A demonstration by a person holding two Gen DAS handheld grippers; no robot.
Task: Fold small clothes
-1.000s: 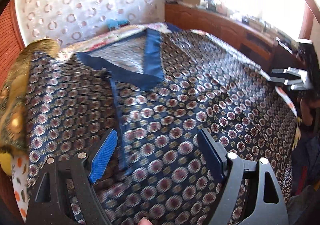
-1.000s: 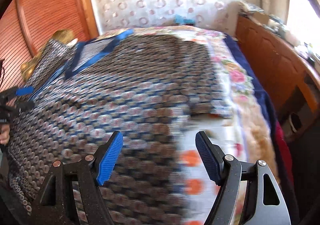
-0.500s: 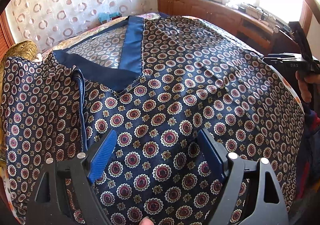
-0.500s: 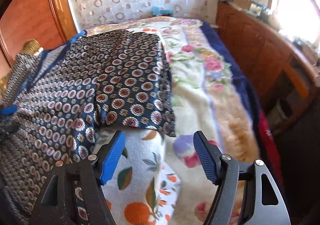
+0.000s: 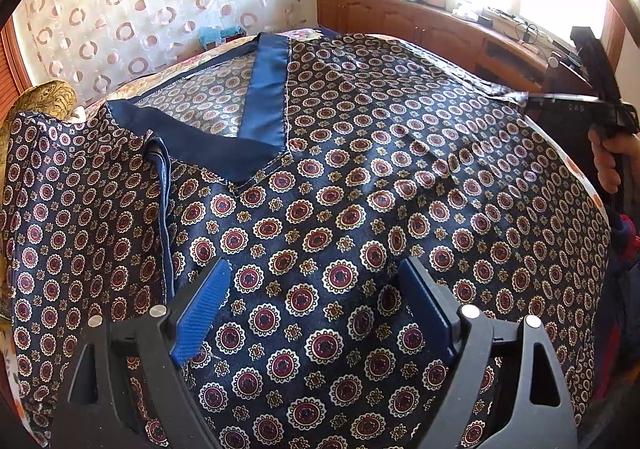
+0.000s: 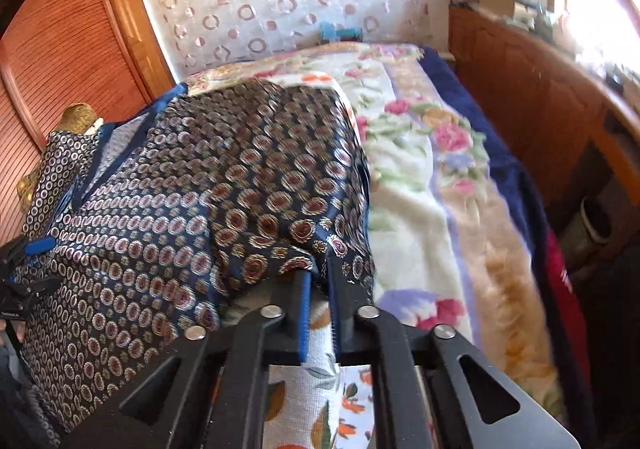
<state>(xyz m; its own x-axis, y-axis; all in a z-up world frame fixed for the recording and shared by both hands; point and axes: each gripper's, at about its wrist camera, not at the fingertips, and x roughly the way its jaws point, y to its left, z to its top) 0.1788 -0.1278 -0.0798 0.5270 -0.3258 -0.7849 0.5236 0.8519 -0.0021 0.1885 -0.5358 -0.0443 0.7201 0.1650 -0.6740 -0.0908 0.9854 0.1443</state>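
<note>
A navy garment [image 5: 360, 169] with red-and-cream medallions and a plain blue V-neck band [image 5: 268, 89] lies spread on the bed. My left gripper [image 5: 315, 269] hovers over its chest, jaws wide and still opening, with only flat fabric beneath them. In the right wrist view the garment [image 6: 220, 189] lies to the left, and my right gripper [image 6: 318, 275] is closing on the hem corner, its pads pinching the fabric. From the left wrist view that right gripper [image 5: 536, 98] holds the far right corner, with a hand [image 5: 612, 157] behind it. The left gripper [image 6: 36, 249] shows at the left edge.
A floral blanket [image 6: 420, 209] covers the bed right of the garment, with a fruit-print sheet [image 6: 312, 389] nearest me. A wooden cabinet [image 6: 540, 97] runs along the right side. A gold cushion [image 5: 44, 105] sits at the garment's left, a louvred wooden door [image 6: 60, 49] behind it.
My right gripper swung right to the garment's hem corner and shut on it. The left gripper shifted over the chest early on, then stayed still.
</note>
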